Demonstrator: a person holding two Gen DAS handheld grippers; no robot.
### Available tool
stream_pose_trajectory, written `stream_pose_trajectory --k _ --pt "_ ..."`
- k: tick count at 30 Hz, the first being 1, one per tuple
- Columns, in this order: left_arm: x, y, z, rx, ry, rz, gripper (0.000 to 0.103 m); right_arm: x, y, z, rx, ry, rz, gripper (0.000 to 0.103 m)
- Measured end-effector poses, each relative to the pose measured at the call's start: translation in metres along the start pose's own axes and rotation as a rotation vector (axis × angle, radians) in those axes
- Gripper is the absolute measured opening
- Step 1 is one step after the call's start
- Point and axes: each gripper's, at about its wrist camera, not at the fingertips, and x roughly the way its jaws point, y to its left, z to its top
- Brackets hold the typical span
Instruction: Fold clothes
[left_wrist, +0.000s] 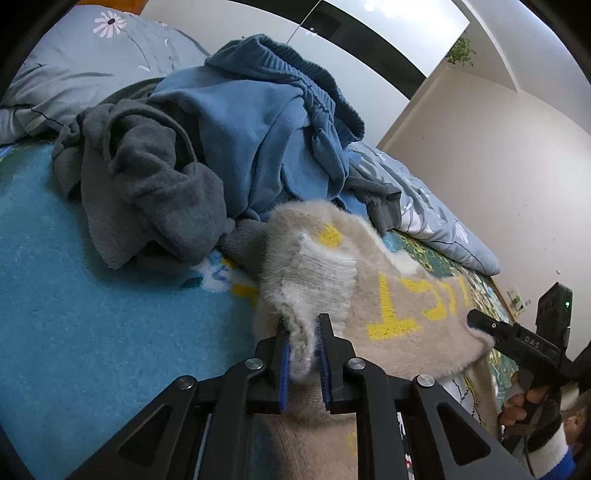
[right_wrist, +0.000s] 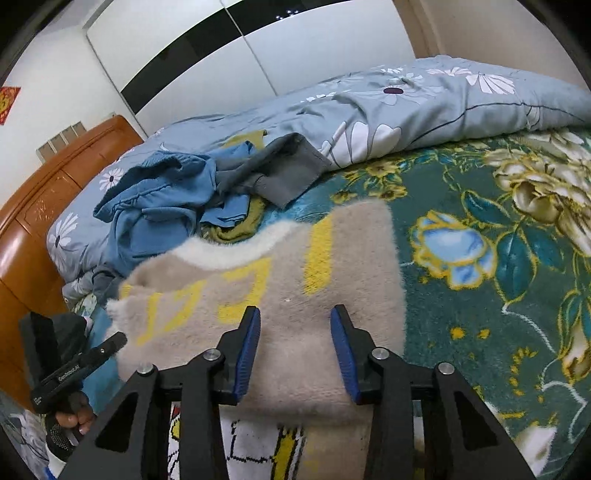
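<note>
My left gripper (left_wrist: 303, 345) pinches the fluffy beige sweater's (left_wrist: 399, 325) soft, floppy edge while my right gripper (right_wrist: 295, 347) hovers part-open above it

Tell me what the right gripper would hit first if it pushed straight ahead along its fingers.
Most likely the beige sweater: the right gripper stands open just over it, pointing down at the yellow lettering. Depth is unclear, but nothing else shows in between.

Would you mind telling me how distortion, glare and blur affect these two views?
Left wrist view: fisheye bends the wardrobe, whose glossy doors show ceiling-light glare; the sweater is sharp. Right wrist view: same curving, black corners, sweater edge slightly soft near the left gripper.
</note>
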Motion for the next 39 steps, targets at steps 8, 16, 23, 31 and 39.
stream_pose_trajectory --k 8,16,23,31,39 --pt "-0.006 0.001 0.000 -0.006 0.011 -0.014 0.020 -0.018 0.005 -0.002 0.028 -0.010 0.009 0.040" --pt "-0.031 0.015 -0.026 -0.070 0.056 -0.044 0.048 -0.069 -0.043 -0.063 0.196 0.018 0.041 0.042" --pt "-0.043 0.019 -0.065 -0.133 0.164 -0.166 0.048 -0.088 -0.056 -0.115 0.311 0.037 0.186 0.042" --pt "-0.070 0.011 -0.100 -0.139 0.244 -0.266 0.048 -0.113 -0.032 -0.160 0.256 0.069 0.273 0.044" --pt "-0.099 0.001 -0.140 -0.161 0.328 -0.361 0.046 -0.134 -0.060 -0.202 0.423 0.008 0.374 0.029"
